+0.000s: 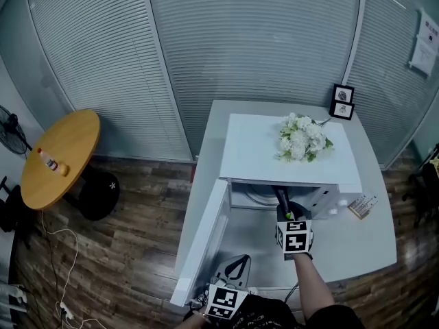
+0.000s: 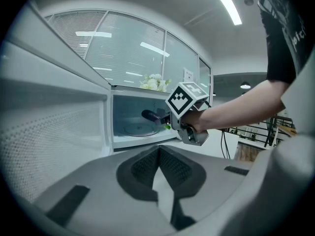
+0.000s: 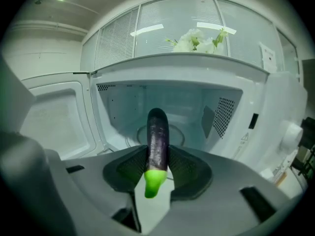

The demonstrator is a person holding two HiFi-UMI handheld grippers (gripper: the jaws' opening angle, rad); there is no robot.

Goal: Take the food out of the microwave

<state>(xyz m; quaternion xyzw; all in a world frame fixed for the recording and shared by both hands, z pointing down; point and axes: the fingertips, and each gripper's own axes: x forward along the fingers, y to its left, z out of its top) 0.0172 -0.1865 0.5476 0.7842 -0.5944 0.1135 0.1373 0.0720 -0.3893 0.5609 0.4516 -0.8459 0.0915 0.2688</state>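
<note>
A white microwave [image 1: 260,149] stands on the white table with its door [image 1: 206,242] swung open to the left. My right gripper [image 1: 285,211] is at the oven's mouth, shut on a dark purple eggplant [image 3: 158,132] with a bright green stem end. The eggplant points into the cavity, above the glass turntable [image 3: 181,135]. From the left gripper view the eggplant [image 2: 150,115] sticks out ahead of the right gripper [image 2: 162,118], just inside the opening. My left gripper [image 1: 238,262] hangs low beside the door, its jaws [image 2: 158,151] shut with nothing between them.
A white flower bunch [image 1: 302,137] lies on top of the microwave, and two small picture frames [image 1: 342,101] stand behind it. A small packet [image 1: 361,205] rests on the table [image 1: 357,252] at the right. A round wooden table [image 1: 58,156] stands far left.
</note>
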